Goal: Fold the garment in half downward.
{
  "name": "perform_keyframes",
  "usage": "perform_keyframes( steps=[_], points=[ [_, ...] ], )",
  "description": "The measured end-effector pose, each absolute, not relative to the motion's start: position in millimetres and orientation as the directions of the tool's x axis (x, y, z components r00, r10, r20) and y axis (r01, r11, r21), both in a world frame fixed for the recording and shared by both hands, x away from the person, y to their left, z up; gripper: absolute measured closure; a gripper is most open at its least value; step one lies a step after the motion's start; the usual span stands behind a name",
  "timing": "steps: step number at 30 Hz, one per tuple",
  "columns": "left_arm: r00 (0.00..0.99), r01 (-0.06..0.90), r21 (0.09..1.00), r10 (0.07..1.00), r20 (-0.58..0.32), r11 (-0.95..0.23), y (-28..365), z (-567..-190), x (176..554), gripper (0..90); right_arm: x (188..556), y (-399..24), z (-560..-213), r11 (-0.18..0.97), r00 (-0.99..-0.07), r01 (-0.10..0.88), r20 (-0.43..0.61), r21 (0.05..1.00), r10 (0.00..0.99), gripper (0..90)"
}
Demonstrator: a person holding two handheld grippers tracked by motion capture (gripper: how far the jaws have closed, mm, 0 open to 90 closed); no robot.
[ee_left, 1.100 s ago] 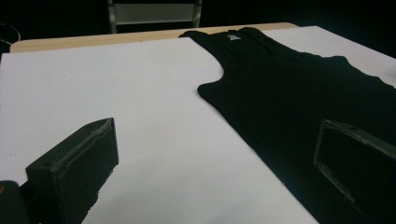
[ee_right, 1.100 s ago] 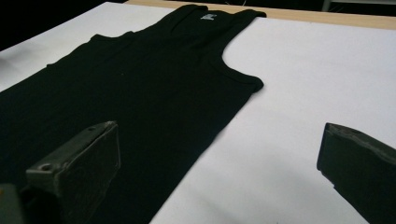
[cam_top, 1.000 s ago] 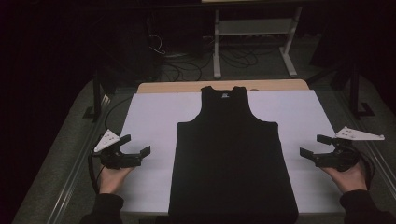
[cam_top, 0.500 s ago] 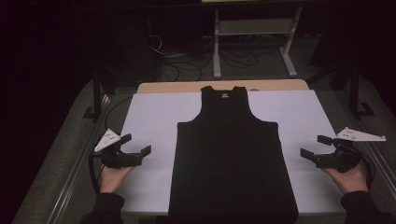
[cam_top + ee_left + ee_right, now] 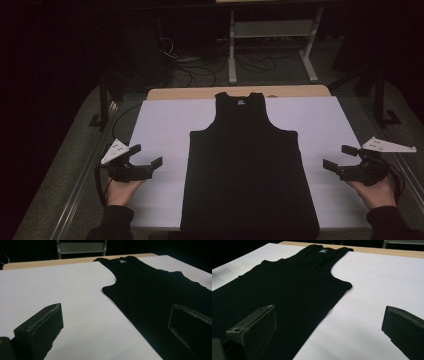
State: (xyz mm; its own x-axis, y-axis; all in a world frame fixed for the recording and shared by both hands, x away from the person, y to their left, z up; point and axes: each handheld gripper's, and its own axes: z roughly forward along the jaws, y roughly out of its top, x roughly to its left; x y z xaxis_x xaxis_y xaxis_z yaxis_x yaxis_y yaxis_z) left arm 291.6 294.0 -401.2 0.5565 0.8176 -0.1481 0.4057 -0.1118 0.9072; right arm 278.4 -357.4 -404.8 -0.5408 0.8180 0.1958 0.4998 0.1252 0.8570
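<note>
A black tank top (image 5: 245, 170) lies flat on the white sheet (image 5: 160, 130), neck toward the far edge and hem at the near edge. It stretches across the left gripper view (image 5: 160, 297) and the right gripper view (image 5: 287, 287). My left gripper (image 5: 146, 157) hovers open over the sheet, left of the garment's side. My right gripper (image 5: 340, 157) hovers open at the sheet's right edge, apart from the garment. Nothing sits between either pair of jaws.
The sheet covers a wooden table whose far edge (image 5: 200, 93) shows as a tan strip. A white metal rack (image 5: 272, 35) and loose cables (image 5: 200, 70) stand on the dark floor beyond. Metal rails (image 5: 75, 190) run along both sides of the table.
</note>
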Motion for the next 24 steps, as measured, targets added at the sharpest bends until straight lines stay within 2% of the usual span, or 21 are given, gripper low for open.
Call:
perform_keyframes(
  steps=[16,24],
  points=[
    [0.581,0.401,0.895,0.810,-0.083,-0.196,283.9,-389.9,305.9,0.0,288.3,-349.6,-389.3,0.187,-0.580,0.485,0.155,0.854,0.799,0.0],
    [0.602,0.406,0.888,0.794,-0.080,-0.218,280.9,-384.0,314.1,0.0,296.1,-346.9,-381.5,0.211,-0.593,0.482,0.139,0.850,0.793,0.0]
  ],
)
